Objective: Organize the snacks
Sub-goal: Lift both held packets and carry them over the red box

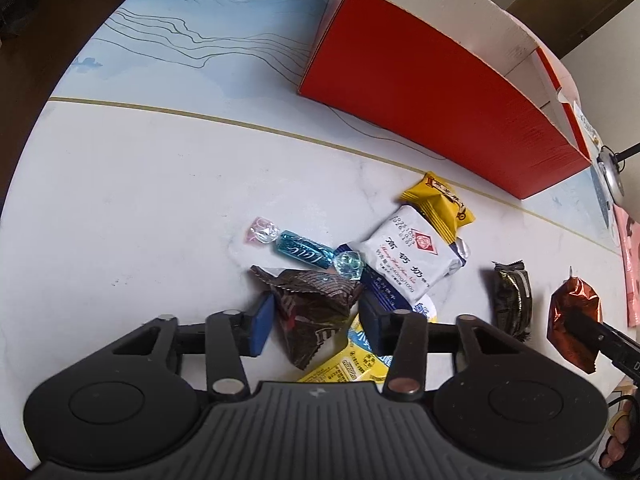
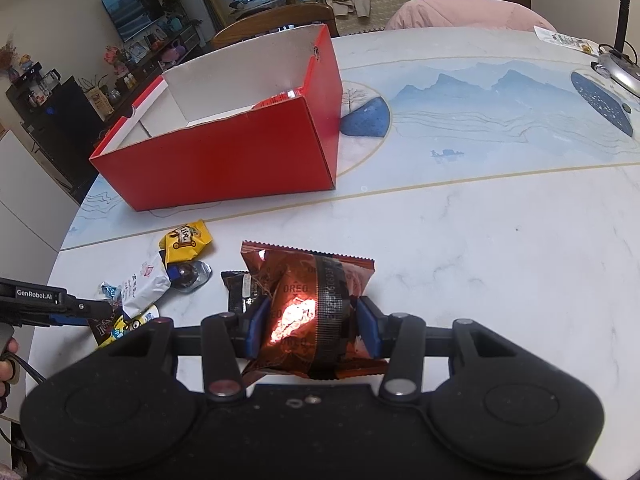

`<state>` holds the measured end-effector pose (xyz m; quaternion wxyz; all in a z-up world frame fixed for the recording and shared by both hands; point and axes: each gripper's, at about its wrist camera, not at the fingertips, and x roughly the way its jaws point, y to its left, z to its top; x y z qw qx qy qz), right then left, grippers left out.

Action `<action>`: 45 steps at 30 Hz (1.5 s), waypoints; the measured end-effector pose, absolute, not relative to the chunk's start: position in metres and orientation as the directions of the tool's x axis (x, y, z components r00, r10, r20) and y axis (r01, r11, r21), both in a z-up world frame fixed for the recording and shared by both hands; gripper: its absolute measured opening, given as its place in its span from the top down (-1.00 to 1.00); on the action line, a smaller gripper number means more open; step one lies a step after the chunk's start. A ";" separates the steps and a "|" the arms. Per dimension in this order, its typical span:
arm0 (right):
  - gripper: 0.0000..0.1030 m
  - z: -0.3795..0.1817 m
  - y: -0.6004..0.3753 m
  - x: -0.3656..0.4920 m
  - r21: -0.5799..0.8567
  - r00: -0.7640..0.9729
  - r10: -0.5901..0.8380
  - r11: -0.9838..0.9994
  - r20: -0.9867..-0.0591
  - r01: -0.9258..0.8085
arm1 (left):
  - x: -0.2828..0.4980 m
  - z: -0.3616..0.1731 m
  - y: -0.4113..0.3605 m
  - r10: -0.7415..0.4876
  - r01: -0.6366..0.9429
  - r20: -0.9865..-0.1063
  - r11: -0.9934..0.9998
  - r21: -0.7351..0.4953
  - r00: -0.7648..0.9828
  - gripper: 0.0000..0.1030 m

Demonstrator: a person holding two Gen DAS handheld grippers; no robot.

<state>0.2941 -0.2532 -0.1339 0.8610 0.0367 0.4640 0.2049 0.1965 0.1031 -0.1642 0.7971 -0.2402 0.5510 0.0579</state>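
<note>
**Snacks on the marble surface, red box at the far side**

The snacks lie in a loose heap on the near part of the surface point(image 1: 140, 200). In the left wrist view, a crumpled brown wrapper point(image 1: 316, 304) sits between the blue pads of the left tongs point(image 1: 318, 320); the left pad stands just clear of it, and the right pad is at its edge, so the pads do not appear to press on it. The left tongs stand partly apart. Just beyond the brown wrapper lie a blue twist candy point(image 1: 304, 254), a white packet point(image 1: 412, 258) with printed characters, and a yellow packet point(image 1: 440, 204) at the far end of the heap. A yellow-and-white packet point(image 1: 352, 360) pokes out under the brown wrapper, on its near side. To the right, apart from the heap, a small dark packet point(image 1: 512, 300) lies alone.

In the right wrist view, the right tongs point(image 2: 312, 326) grip a copper-coloured Oreo packet point(image 2: 308, 304) from both sides, the blue pads pressing into its foil. The packet is tilted, its serrated far edge standing off the marble. The small dark packet shows just left of it, partly behind.

The red box point(image 2: 224, 164) stands open at the far left of the right wrist view, well apart from the heap, with white inner walls and something red lying inside it. A person's fingers point(image 2: 8, 360) show at the left edge behind the left tool. Beyond the surface are a wooden chair back point(image 2: 276, 20) and a screen point(image 2: 132, 10) on the far wall.
</note>
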 end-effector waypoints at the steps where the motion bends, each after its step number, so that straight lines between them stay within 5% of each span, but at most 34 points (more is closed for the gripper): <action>1: 0.10 -0.134 -0.253 0.294 0.252 0.486 0.385 0.914 -0.784 -0.318 | 0.196 -0.165 0.103 -0.171 -0.357 -0.906 0.878 -0.318 0.386 0.28; 26: 0.10 -0.105 -0.240 0.277 0.255 0.535 0.411 0.904 -0.738 -0.343 | 0.155 -0.132 0.122 -0.196 -0.379 -0.848 0.828 -0.412 0.493 0.48; 45: 0.10 -0.038 -0.196 0.299 0.125 0.631 0.435 0.872 -0.642 -0.474 | 0.192 -0.036 0.090 -0.089 -0.211 -0.761 0.934 -0.288 0.643 0.48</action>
